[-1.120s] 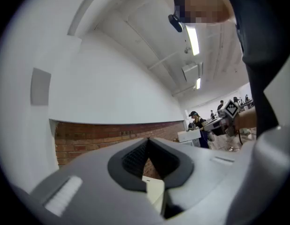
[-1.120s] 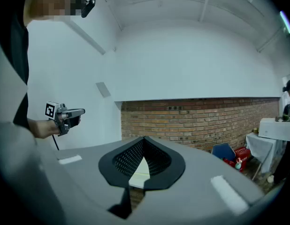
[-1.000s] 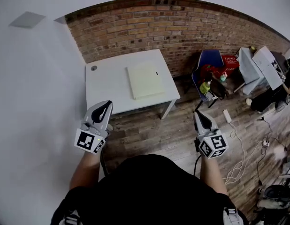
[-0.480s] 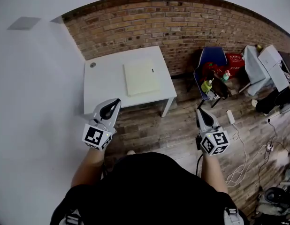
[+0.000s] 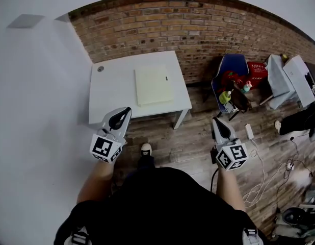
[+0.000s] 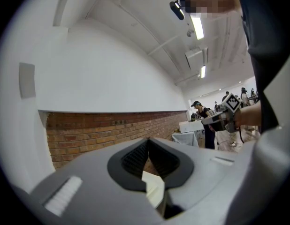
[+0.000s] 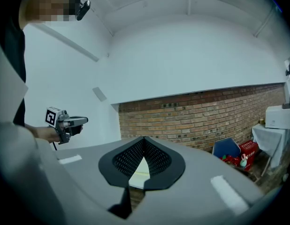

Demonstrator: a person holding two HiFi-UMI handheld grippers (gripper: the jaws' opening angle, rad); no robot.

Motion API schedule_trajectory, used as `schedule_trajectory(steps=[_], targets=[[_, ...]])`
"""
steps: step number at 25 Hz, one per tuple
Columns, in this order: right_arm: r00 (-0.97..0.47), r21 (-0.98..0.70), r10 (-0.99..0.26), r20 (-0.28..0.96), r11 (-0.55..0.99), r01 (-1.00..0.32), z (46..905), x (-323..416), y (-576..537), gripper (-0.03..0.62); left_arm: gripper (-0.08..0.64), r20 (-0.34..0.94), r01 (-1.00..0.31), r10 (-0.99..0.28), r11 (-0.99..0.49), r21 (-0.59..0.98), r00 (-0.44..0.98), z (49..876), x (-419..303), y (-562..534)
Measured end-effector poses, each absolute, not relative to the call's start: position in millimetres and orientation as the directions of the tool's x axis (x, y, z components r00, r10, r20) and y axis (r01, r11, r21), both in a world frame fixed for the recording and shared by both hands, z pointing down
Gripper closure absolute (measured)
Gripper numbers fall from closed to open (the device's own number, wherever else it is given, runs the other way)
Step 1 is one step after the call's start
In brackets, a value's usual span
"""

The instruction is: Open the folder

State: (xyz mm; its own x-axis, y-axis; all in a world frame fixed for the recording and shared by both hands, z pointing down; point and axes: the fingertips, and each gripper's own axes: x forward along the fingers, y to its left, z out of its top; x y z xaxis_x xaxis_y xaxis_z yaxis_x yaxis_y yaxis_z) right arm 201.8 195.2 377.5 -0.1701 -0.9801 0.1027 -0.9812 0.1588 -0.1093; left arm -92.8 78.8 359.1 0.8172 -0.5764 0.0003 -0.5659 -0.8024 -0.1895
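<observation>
Nearest is the person's black-clad torso (image 5: 162, 203), with both forearms reaching forward. One dark shoe with a white toe (image 5: 146, 149) stands on the brown wooden plank floor (image 5: 167, 134) between the arms.

The left gripper (image 5: 125, 111) is held level in the air. Its jaws are pressed together at the tips with nothing clamped between them. In the head view its tips show against the near left corner of the white rectangular table (image 5: 114, 93).

The right gripper (image 5: 215, 121) is also held about level, over the floor to the right of the table. Its jaws meet at the tips and grip nothing.

Farther on, the pale yellow flat folder (image 5: 153, 86) lies closed on the right half of the tabletop. It is well apart from both grippers, and neither touches it.

To the right, a white power strip (image 5: 247, 128) with its cable lies on the floor. Beyond it a blue chair (image 5: 234, 64) holds red things, too small to tell what they are. The red brick wall (image 5: 188, 24) stands behind the table and the chair.
</observation>
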Motion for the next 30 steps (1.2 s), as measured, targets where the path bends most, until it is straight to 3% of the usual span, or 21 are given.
schedule_trajectory(steps=[30], targets=[[-0.060, -0.095, -0.985, 0.161, 0.045, -0.994, 388.5, 208.5, 110.4, 0.590, 0.558, 0.018, -0.541, -0.548, -0.830, -0.136, 0.836, 381.5, -92.7, -39.3]])
